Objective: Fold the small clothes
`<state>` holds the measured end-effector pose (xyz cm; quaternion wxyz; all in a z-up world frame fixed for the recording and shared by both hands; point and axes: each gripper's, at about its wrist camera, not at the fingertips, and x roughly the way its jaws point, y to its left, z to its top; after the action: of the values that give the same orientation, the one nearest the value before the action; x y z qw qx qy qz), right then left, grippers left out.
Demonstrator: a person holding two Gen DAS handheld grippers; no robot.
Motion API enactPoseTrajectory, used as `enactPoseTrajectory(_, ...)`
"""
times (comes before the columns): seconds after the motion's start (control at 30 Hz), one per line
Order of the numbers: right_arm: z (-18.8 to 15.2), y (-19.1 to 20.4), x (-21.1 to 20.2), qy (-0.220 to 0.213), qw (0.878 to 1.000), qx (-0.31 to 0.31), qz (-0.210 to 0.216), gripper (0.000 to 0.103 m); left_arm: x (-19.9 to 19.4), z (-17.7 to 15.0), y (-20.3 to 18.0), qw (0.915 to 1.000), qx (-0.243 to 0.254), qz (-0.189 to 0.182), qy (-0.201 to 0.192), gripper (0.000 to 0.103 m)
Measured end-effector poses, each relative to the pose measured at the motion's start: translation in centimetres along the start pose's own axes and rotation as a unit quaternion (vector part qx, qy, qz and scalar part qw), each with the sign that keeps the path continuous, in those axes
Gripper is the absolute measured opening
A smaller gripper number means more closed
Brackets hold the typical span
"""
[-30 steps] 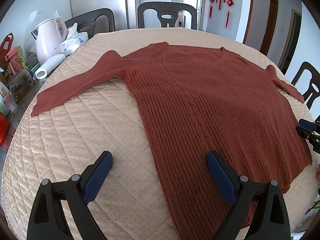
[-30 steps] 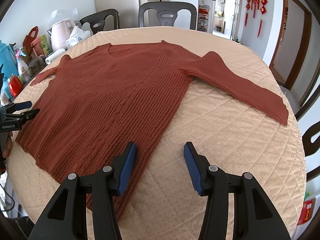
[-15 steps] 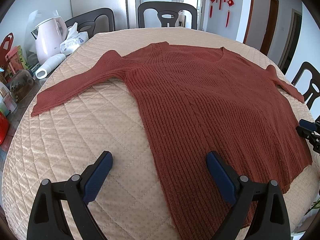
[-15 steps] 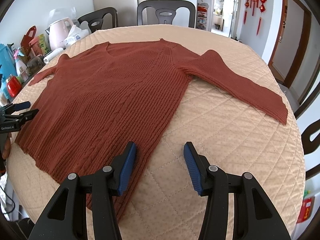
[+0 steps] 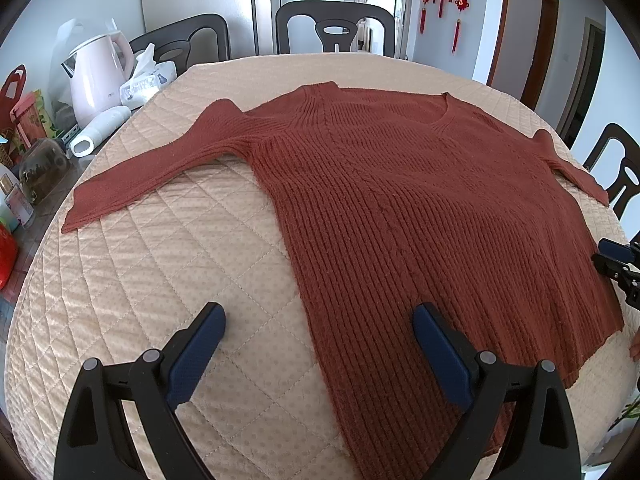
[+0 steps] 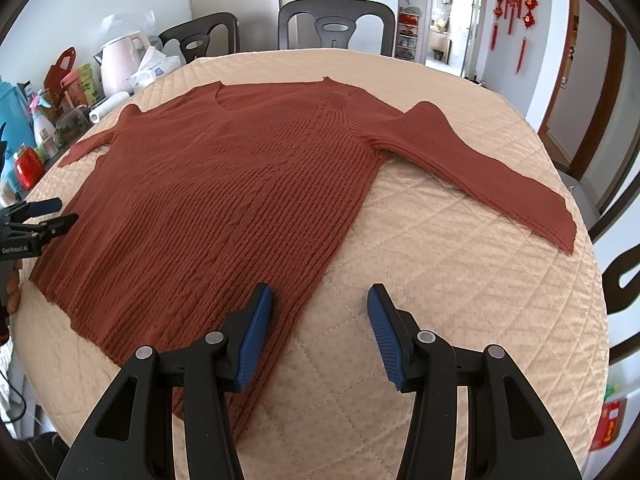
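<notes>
1. Left hand-held gripper (image 5: 318, 320) hangs with its blue-padded fingers wide apart, clamping nothing, over the near edge of the counter (image 5: 168, 264); one finger (image 5: 438, 354) is above the sweater's hem corner, the other above bare quilted cover.
2. Right hand-held gripper (image 6: 320, 312) is likewise spread and clamps nothing, at the near edge on the other side; its inner finger (image 6: 254, 332) is over the opposite hem corner of the sweater.
3. Each gripper shows at the frame edge of the other's camera.
4. A rust-red ribbed knit sweater (image 5: 412, 208) lies flat in the middle of the round counter, neckline toward the far edge, hem toward the near edge, both sleeves spread outward toward the side edges.
5. At the far left edge stand a pink electric kettle (image 5: 100, 76), a tissue pack (image 5: 146, 80) and a white cylinder (image 5: 100, 136) lying on its side.
6. Dark chairs (image 5: 334, 26) stand beyond the far edge.
</notes>
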<state>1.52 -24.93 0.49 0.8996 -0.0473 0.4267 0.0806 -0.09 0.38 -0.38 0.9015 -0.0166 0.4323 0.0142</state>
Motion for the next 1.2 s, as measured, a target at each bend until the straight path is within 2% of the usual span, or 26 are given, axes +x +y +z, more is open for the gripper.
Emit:
enactPoseTrajectory(0.17,0.3,-0.2,-0.3,0.009,1.000,0.015,0.013,0.050,-0.1,0.1,0.0,1.0000,0.000,-0.001,0.001,0.095)
enactPoseTrajectory(0.4,1.4,0.9,-1.2,-0.006,1.000,-0.001,0.017,0.050,-0.9,1.0,0.7,0.9999,-0.007,0.006,-0.009,0.092)
enactPoseTrajectory(0.5,2.5,1.4,-0.7,-0.009,1.000,-0.003,0.019,0.050,-1.3,1.8,1.9,0.9995,-0.014,0.021,-0.019,0.092)
enactPoseTrajectory(0.67,4.5,2.5,0.3,-0.012,1.000,-0.019,0.022,0.050,-1.1,3.6,5.3,0.9972,-0.030,0.062,-0.029,0.092)
enactPoseTrajectory(0.83,6.6,3.3,1.8,-0.012,0.999,-0.032,0.028,0.050,-0.1,5.0,10.1,0.9909,-0.071,0.110,-0.031,0.092)
enactPoseTrajectory(1.07,8.2,3.3,3.7,-0.007,0.999,-0.034,0.036,0.050,3.1,6.2,16.7,0.9799,-0.129,0.152,-0.011,0.086)
enactPoseTrajectory(1.2,8.6,2.9,4.7,0.000,0.999,-0.031,0.033,0.050,4.2,6.3,19.4,0.9734,-0.165,0.158,0.001,0.082)
